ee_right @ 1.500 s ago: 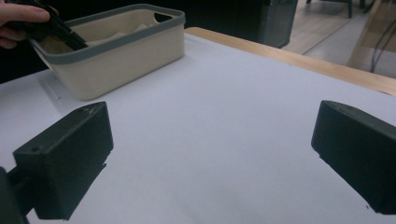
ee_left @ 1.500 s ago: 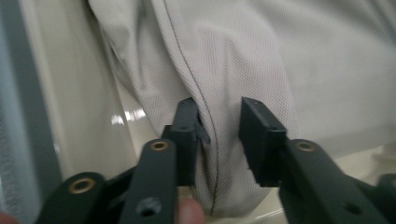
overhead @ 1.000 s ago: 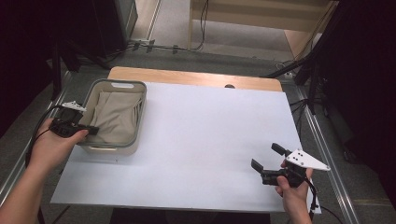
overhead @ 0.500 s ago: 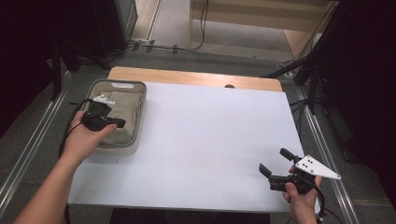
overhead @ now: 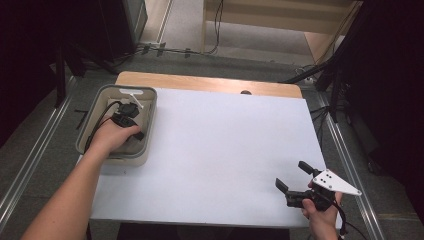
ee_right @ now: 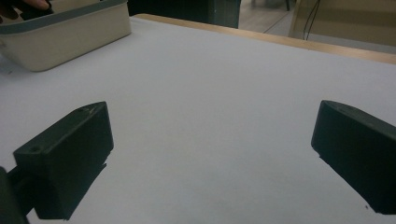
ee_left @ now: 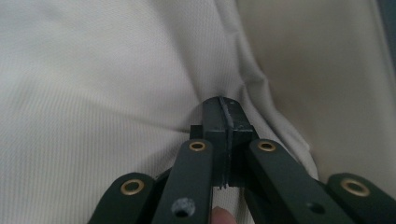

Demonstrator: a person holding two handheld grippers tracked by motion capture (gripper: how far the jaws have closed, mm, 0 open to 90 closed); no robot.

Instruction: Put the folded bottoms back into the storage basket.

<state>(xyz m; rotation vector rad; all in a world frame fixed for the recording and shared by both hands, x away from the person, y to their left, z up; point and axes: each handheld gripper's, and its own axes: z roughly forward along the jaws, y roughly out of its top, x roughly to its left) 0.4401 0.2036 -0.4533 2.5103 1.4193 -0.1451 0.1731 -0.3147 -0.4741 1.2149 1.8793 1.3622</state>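
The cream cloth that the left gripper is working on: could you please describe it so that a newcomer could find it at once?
Start from the white table and go to its far left edge, where a grey-rimmed tub sits. The cream cloth lies crumpled inside it, under the left gripper; it is the only soft, creased thing there.

The tabletop (overhead: pixel 220 150) is white, with a wooden strip along its far edge. A grey-rimmed tub (overhead: pixel 145 150) (holding pale cloth) stands at its left side.

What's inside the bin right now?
Inside the bin lies cream cloth, with the left tool shut and pressed into a fold. Anything beneath the cloth is covered.
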